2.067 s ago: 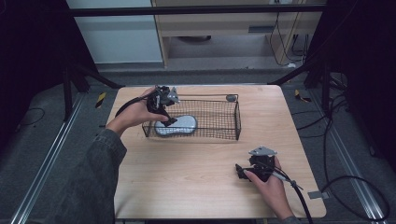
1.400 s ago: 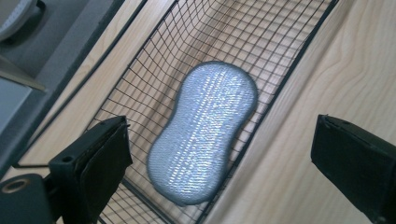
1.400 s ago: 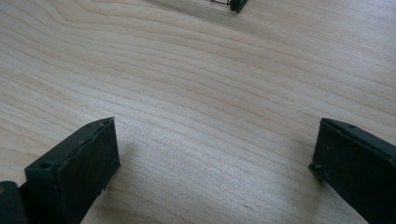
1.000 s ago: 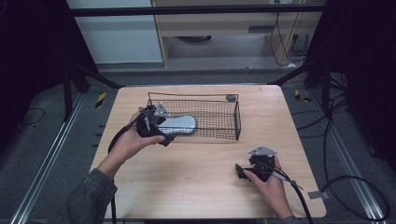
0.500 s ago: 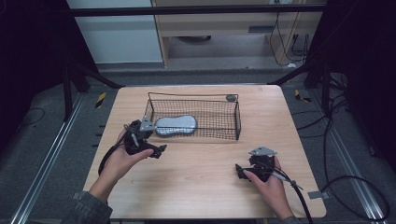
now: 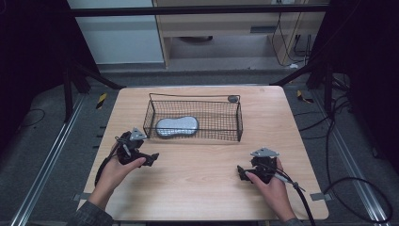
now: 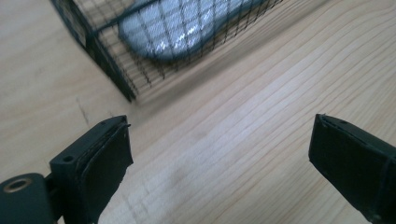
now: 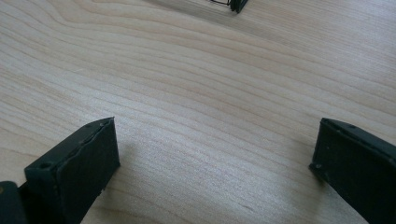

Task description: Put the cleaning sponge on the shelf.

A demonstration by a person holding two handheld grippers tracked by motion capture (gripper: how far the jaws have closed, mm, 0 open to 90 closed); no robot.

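The work goes on at a light wooden table (image 6: 197, 179) with a clear grain, which stands on a dark grey floor in front of pale cabinets. The thing in hand is a flat, silver-grey, kidney-shaped pouch (image 6: 177, 126), a little shiny; it lies on the bottom of a black rectangular wire basket (image 6: 237, 123) placed on the far half of the table, in the left part of the basket and near its front wall. In the left gripper view the same pouch (image 7: 180, 28) is seen through the mesh, beyond the basket corner (image 7: 109, 70). The left gripper (image 6: 149, 159) is just in front of the basket's left front corner, low over the wood, its jaws spread wide with nothing between them. The right gripper (image 6: 241, 173) sits well apart from the basket, near the right front of the table, jaws also wide apart and empty, bare wood below them. I judge that the pouch is already put in place and the step in hand is to bring the hands to rest. To do this well, the left hand should move toward the person's side and not sideways, so that the jaw and the trailing cable do not catch the wire wall and drag the basket. Both grippers should stay low, clear of the basket.
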